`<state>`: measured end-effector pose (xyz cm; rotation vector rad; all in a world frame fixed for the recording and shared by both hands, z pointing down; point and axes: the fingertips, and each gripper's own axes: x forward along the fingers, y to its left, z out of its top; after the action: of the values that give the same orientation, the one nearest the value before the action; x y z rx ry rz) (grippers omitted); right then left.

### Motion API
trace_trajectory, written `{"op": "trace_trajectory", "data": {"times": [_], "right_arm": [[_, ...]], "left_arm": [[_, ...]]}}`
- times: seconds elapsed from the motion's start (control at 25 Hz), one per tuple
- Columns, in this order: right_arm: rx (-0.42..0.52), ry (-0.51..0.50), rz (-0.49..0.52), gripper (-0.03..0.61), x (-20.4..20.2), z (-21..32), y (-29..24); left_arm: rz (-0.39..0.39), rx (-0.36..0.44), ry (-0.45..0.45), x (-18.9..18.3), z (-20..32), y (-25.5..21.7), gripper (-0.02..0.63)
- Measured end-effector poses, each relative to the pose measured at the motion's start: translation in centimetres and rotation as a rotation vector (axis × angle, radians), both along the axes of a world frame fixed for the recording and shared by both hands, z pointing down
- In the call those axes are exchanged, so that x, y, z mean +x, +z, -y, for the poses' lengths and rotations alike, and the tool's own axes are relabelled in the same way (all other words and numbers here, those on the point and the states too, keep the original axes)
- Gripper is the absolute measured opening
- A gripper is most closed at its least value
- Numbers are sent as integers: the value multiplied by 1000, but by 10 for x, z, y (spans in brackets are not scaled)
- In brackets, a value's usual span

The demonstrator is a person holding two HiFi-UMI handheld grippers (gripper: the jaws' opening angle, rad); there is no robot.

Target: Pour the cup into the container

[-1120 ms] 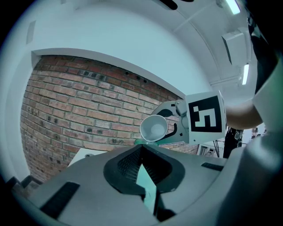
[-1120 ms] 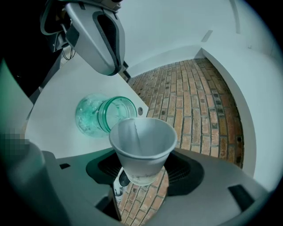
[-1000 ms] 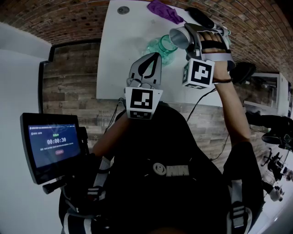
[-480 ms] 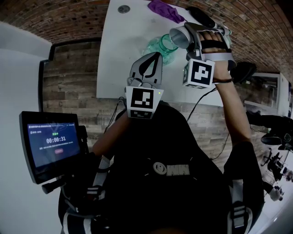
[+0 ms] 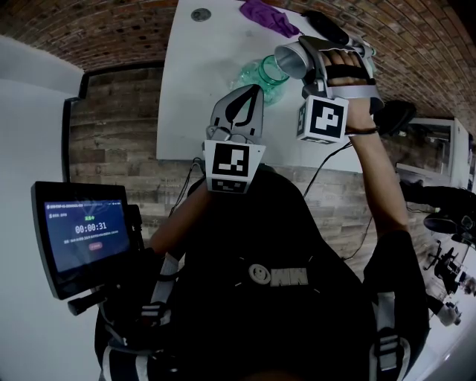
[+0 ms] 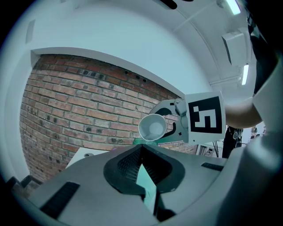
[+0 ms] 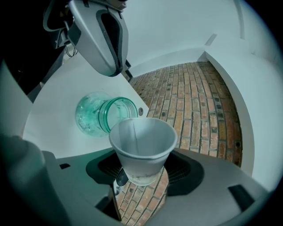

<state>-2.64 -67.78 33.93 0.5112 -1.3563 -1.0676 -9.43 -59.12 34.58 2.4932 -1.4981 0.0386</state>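
The right tongs (image 7: 140, 170) are clamped wide on the white cup (image 7: 142, 143), while the left tongs (image 6: 142, 148) are together, empty.

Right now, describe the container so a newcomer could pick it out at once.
Start at the white table. Near its middle, close to the purple cloth, sits the jar. It alone is see-through green glass, open-mouthed, beside the paper cup in the right claw.

cup (image 5: 290, 61) in right gripper (image 5: 303, 53), just right of container (image 5: 260, 75) | container on counter (image 5: 195, 97) | cloth (image 5: 266, 17) behind it | left gripper (image 5: 255, 91) before it
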Motion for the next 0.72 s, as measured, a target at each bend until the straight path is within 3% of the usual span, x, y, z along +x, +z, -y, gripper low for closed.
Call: {"op": "trace_trajectory", "data": {"times": [0.72], "right_arm": [[12, 1, -13, 287, 1, 0, -1]], "left_arm": [[-3, 5, 4, 0, -1, -1, 0]]}}
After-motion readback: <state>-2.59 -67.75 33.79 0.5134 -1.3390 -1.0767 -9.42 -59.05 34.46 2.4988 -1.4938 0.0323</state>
